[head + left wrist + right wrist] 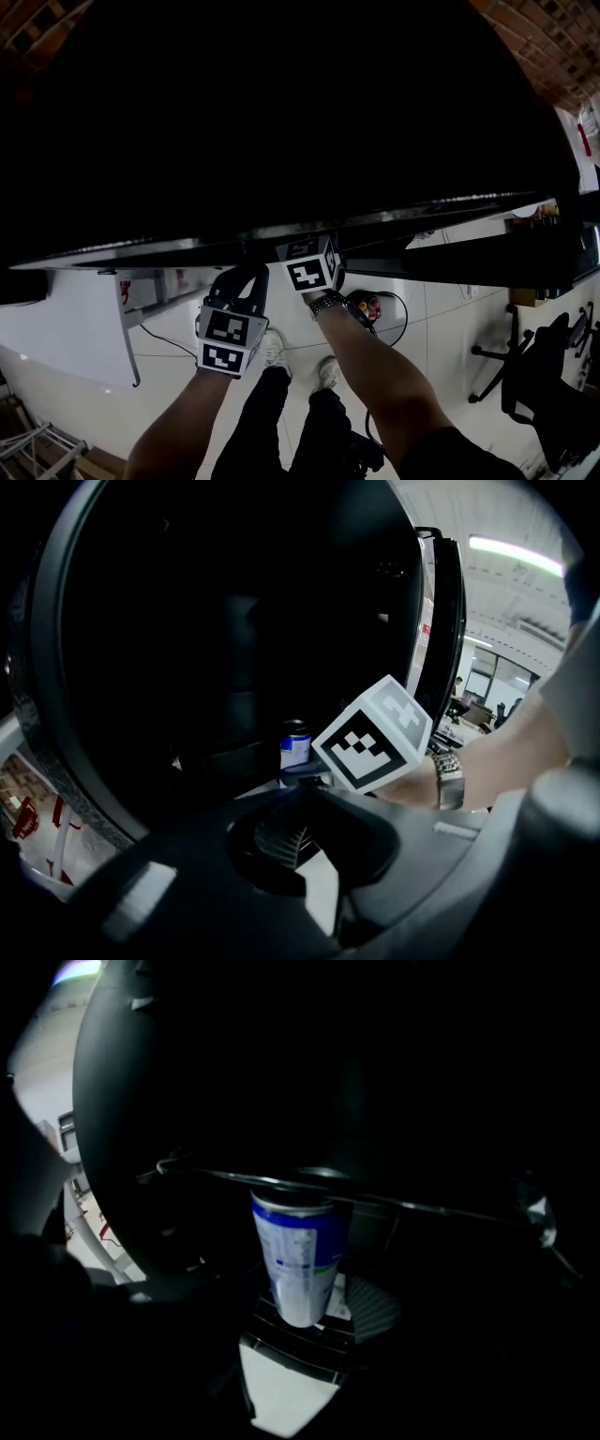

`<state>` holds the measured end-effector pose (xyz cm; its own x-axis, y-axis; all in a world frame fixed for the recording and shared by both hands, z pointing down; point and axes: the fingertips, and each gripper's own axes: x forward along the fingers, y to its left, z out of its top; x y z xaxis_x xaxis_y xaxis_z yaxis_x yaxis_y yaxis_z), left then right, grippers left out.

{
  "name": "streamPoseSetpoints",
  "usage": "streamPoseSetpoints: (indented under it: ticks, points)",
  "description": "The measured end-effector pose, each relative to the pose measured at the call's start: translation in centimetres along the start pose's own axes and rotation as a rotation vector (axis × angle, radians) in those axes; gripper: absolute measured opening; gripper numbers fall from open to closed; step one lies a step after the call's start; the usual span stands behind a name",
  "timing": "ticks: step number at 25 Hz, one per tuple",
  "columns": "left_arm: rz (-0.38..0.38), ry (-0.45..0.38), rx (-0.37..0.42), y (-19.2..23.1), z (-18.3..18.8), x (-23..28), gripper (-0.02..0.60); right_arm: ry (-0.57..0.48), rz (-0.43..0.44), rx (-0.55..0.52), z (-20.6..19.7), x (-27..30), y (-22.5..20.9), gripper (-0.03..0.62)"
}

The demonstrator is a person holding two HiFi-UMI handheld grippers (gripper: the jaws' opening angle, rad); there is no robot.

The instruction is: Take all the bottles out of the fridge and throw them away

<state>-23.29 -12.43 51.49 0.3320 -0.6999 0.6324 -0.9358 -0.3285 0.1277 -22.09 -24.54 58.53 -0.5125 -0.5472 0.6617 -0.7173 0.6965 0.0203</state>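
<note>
I look down over the dark top of the fridge (281,122), which fills most of the head view. Both tools reach under its front edge, side by side.

The right tool (323,1314) is pinching a blue and white can (298,1251) at its lower part. One of the ribbed pads (375,1305) shows just beside the base of the can. The can stands almost upright between the jaws, its top just under a thin wire rail (375,1199) of the fridge. Around it the inside of the fridge is black, and I cannot make out any other thing there.

The left tool (302,844) holds nothing. Its two jaws look pressed together at the tips, with only a narrow pale wedge between them lower down. In the left gripper view I see the can again, small, just behind the tip of the right tool. The marker cube (373,735) of the right tool is close in front of this camera. The arm behind it wears a metal wristwatch (448,778). The left tool is just beside the right one — nearer to the person's body and apart from the can.

Below the fridge, the head view shows a white tiled floor (441,319) and the person's pale shoes (274,349). At the right stands a black office chair (544,384).
</note>
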Motion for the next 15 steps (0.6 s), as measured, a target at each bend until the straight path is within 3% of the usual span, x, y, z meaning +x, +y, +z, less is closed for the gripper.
streamPoseSetpoints:
  ticks: [15]
  points:
    - [0.000,0.016,0.007,-0.7,-1.0,0.0,0.003,0.000,0.007,-0.010,-0.9,-0.5,0.6,0.265]
